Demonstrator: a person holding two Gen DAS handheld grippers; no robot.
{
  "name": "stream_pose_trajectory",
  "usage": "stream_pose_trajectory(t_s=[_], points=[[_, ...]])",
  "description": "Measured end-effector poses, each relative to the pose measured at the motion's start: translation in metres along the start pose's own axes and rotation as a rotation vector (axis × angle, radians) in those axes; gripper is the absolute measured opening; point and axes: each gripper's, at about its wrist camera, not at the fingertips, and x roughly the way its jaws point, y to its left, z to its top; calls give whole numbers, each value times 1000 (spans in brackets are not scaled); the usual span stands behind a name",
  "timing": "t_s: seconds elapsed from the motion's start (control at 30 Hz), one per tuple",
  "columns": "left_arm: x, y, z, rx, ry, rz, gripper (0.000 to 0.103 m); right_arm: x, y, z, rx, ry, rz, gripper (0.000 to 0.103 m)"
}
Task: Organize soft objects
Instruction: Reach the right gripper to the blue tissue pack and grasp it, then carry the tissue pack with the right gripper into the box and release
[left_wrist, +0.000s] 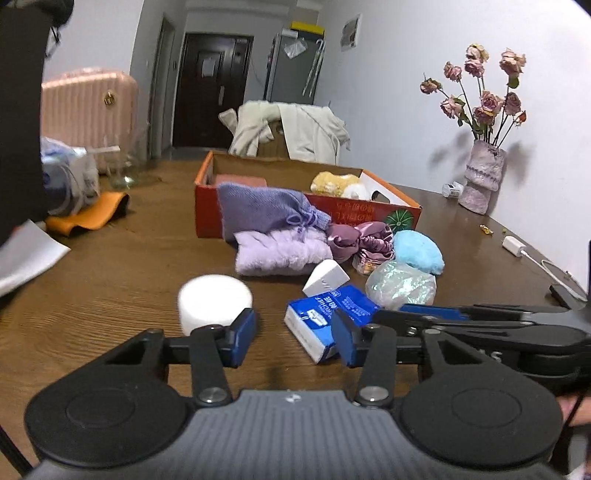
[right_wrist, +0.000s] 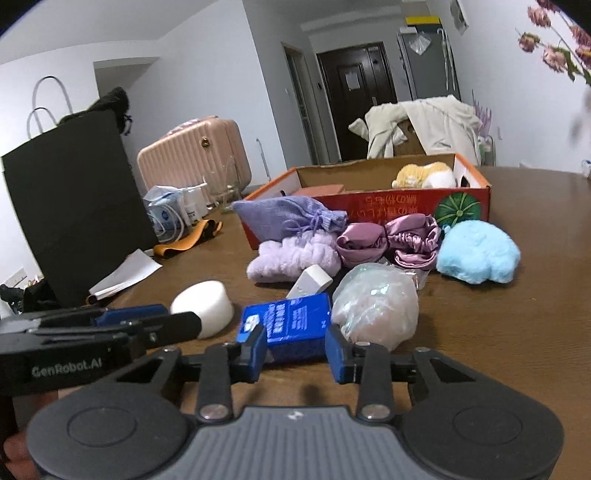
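Note:
An orange cardboard box (left_wrist: 258, 218) (right_wrist: 461, 201) stands on the wooden table with a yellow plush toy (left_wrist: 334, 182) (right_wrist: 421, 173) inside. In front of it lie a purple knit pouch (left_wrist: 258, 206) (right_wrist: 284, 216), a lilac fluffy cloth (left_wrist: 280, 253) (right_wrist: 295, 256), a mauve satin scrunchie (left_wrist: 364, 240) (right_wrist: 391, 242), a blue fluffy puff (left_wrist: 419, 251) (right_wrist: 478, 251), an iridescent bag (left_wrist: 400, 284) (right_wrist: 376, 314), a white round sponge (left_wrist: 214, 301) (right_wrist: 205, 308), a white wedge (left_wrist: 327, 277) (right_wrist: 310, 282) and a blue tissue pack (left_wrist: 328, 317) (right_wrist: 291, 323). My left gripper (left_wrist: 293, 338) is open and empty. My right gripper (right_wrist: 295, 352) is open, just short of the tissue pack.
A black paper bag (right_wrist: 74, 206), white paper (right_wrist: 123, 275), an orange strap (left_wrist: 92, 214) and a wipes pack (left_wrist: 70, 181) sit at the left. A vase of dried roses (left_wrist: 482, 177) and a white charger with cable (left_wrist: 517, 245) are at the right. A pink suitcase (right_wrist: 195, 155) stands behind.

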Motion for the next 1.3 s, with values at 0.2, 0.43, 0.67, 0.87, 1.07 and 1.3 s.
stream_pose_trajectory(t_s=[0.2, 0.43, 0.67, 0.87, 1.07, 1.3], points=[[30, -1, 4, -45, 61, -56, 43, 25, -13, 12, 28, 22, 23, 31], [35, 6, 1, -84, 117, -126, 24, 14, -12, 3, 48, 69, 55, 21], [15, 15, -7, -62, 93, -151, 25, -4, -11, -11, 79, 70, 87, 24], [28, 21, -7, -117, 137, -179, 31, 4, -17, -10, 127, 72, 99, 24], [28, 21, -7, -130, 134, -187, 24, 9, -19, -10, 147, 80, 107, 22], [21, 16, 15, -113, 86, -172, 19, 3, -15, 7, 118, 40, 98, 22]])
